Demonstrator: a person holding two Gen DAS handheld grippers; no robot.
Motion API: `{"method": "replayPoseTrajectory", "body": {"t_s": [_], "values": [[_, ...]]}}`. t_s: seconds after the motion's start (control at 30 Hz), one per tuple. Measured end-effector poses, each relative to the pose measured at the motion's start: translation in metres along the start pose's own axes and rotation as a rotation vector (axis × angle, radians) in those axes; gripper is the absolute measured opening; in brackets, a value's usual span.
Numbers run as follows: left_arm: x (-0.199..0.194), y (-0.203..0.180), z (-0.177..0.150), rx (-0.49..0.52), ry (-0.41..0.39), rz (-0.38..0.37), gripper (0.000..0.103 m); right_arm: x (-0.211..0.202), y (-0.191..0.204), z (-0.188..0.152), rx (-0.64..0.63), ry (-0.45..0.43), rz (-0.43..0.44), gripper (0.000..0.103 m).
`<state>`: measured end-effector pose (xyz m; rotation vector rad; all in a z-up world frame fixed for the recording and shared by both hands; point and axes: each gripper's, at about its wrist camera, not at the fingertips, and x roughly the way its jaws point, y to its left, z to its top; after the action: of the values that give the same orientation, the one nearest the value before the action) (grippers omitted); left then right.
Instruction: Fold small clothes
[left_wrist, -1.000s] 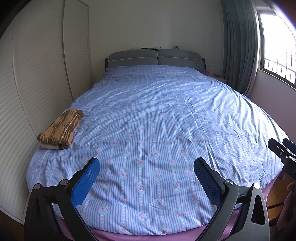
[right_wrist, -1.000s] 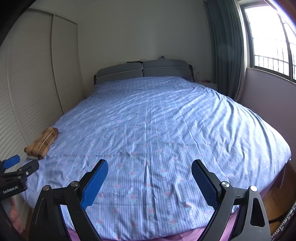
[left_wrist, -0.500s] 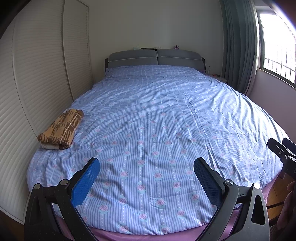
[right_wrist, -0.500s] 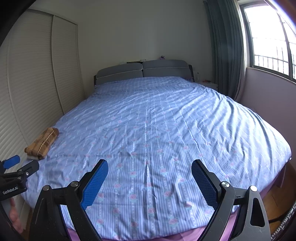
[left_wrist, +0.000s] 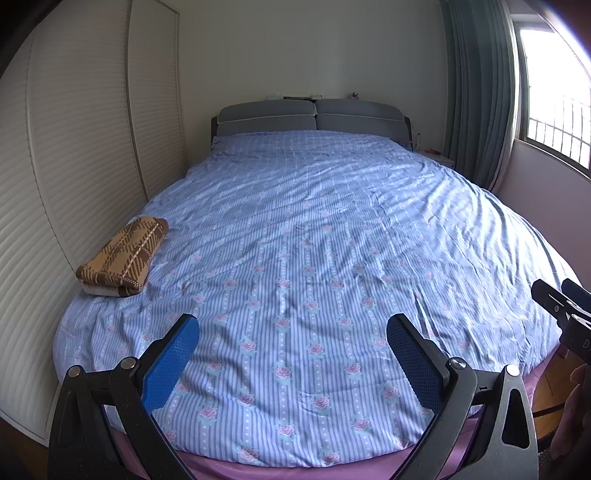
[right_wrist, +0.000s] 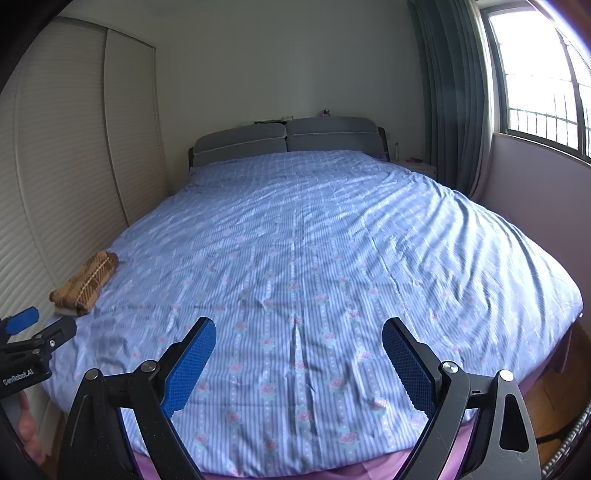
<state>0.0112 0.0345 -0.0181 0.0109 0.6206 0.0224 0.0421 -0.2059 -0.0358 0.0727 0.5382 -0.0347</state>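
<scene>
Near the bed's (left_wrist: 332, 258) left edge, folded garment (left_wrist: 122, 254) lies lengthwise toward the headboard; both tools (left_wrist: 291, 354) (right_wrist: 299, 354) gape empty

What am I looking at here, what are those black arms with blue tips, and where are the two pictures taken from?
No robot here: a person holds a two-finger gripper in each hand, each with a forward-looking fisheye camera. One picture looks along the left gripper, the other along the right gripper. The blue parts are the finger pads. Both grippers are open, held at the foot of a bed, holding nothing. The floral striped blue bedspread carries one thing: a folded brown plaid garment at its left edge, beside the slatted wardrobe doors.
</scene>
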Motion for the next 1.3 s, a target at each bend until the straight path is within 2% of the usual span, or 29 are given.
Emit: {"method": "replayPoseTrajectory", "body": {"t_s": [0.57, 1.3], "values": [[-0.0008, 0.0005, -0.0007, 0.000, 0.009, 0.006, 0.103, 0.0010, -0.0001, -0.0011, 0.000, 0.003, 0.000, 0.092], [0.0045, 0.0008, -0.0050, 0.010, 0.031, -0.025, 0.103, 0.0031, -0.0007, -0.0033, 0.005, 0.012, -0.001, 0.092]]}}
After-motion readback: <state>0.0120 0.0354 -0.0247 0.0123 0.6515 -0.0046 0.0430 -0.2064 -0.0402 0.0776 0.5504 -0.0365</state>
